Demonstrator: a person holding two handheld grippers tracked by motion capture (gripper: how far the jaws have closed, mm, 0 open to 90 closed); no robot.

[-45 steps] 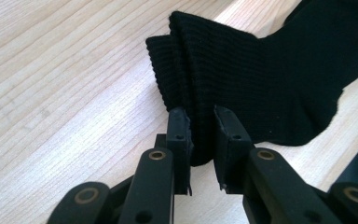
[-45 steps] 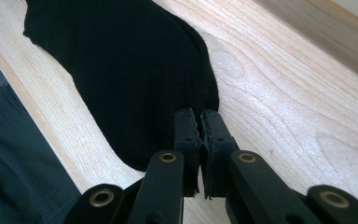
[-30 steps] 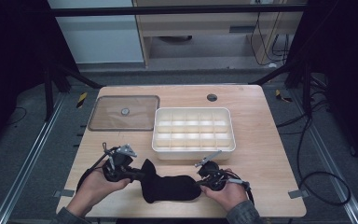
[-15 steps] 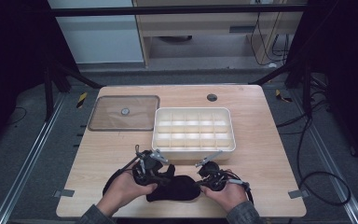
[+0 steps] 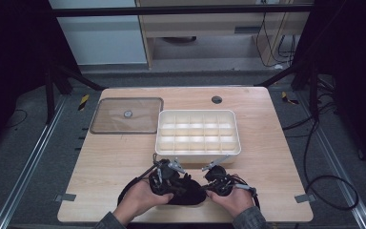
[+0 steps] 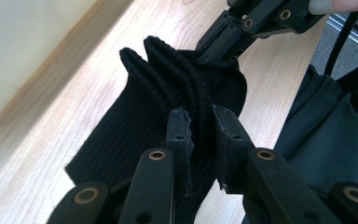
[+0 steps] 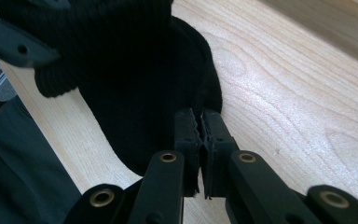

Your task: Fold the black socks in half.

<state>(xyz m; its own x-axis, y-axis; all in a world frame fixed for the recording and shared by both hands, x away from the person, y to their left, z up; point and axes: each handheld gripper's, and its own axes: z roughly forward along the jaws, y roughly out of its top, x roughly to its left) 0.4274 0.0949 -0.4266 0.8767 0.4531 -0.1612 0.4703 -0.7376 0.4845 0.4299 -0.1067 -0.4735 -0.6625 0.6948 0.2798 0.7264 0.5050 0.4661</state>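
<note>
We are folding a black sock (image 5: 183,191) that lies on the near edge of the counter (image 5: 105,162), in front of the white divided tray (image 5: 198,133). On the left, the left hand-held gripper (image 6: 200,128) pinches the ribbed cuff, which bunches into ridges between its jaws; we should keep that pinch firm and carry the cuff low across the sock so the layers land flat rather than rumpled. On the right, the right hand-held gripper (image 7: 200,126) is pressed together on the thin edge of the other end, and we want it to stay put as an anchor, holding the fabric down against the wood while the fold is laid. From the high view both hands and grippers cover most of the sock, so its outline is hard to read. Whether the right jaws catch one layer or two we cannot tell; it is probably a single edge. The clear lid (image 5: 126,115) sits beyond, to the left of the tray.
</note>
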